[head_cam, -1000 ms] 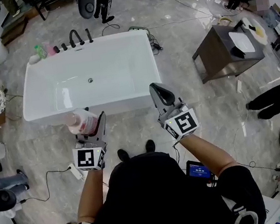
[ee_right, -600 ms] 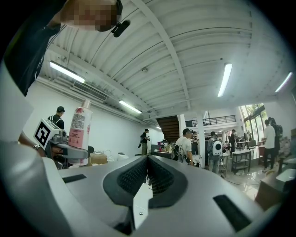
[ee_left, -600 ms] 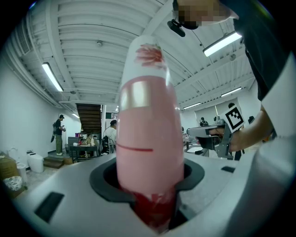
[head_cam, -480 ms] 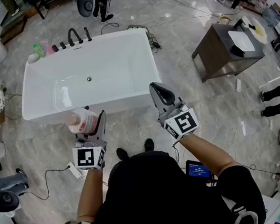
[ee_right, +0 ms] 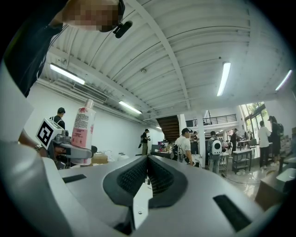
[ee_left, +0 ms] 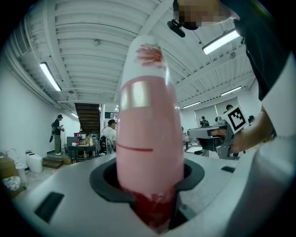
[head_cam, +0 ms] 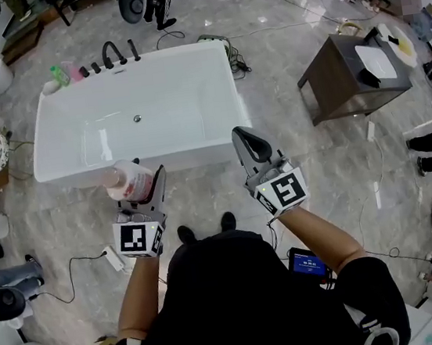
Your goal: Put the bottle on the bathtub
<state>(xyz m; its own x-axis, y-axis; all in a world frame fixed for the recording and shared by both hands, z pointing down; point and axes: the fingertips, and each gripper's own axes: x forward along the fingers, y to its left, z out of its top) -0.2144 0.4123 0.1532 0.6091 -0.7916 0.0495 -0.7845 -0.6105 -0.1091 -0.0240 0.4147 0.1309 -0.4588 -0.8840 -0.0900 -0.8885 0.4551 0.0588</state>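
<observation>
Left tongs (head_cam: pixel 145 190) clamped on pink bottle (head_cam: pixel 126 183) — held by white bathtub (head_cam: pixel 195 135) front edge; right tongs (head_cam: pixel 249 146) closed, empty — alongside.

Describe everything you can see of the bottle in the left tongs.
The bottle is pale pink and plastic-looking, with a white shoulder bearing a red flower print, a narrow white cap and a printed label on one side. It stands roughly upright, its lower end clamped between the jaws of the left tongs, which alone touch it. It is held in the air by the near rim of the bathtub, not set down.
</observation>
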